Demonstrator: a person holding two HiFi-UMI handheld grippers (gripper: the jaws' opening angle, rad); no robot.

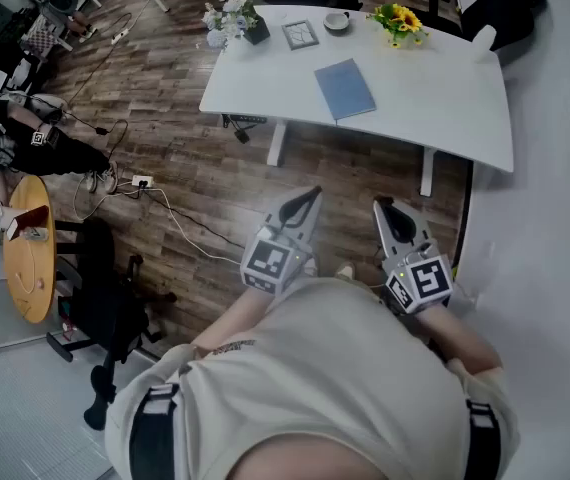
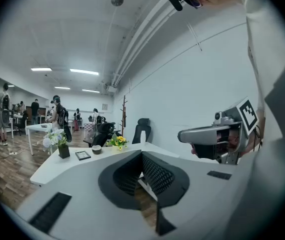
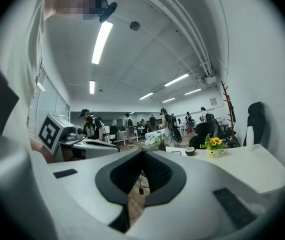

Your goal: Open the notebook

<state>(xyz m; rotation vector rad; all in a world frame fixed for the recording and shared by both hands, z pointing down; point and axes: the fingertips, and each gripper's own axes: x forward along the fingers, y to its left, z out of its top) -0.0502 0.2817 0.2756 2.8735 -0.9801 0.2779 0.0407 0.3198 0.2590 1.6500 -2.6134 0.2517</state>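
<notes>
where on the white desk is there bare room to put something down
Widest bare patch: the desk right of the notebook, out to its right end, as the head view shows. A smaller one lies left of the notebook, in front of the white flowers. The back edge is crowded: frame, cup, yellow flowers.

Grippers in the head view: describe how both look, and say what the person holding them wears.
The left gripper and right gripper match: light grey shells tapering to a point, with black, mesh-textured pads. Each carries a cube of black-and-white square markers. The person wears a cream shirt with black straps.
</notes>
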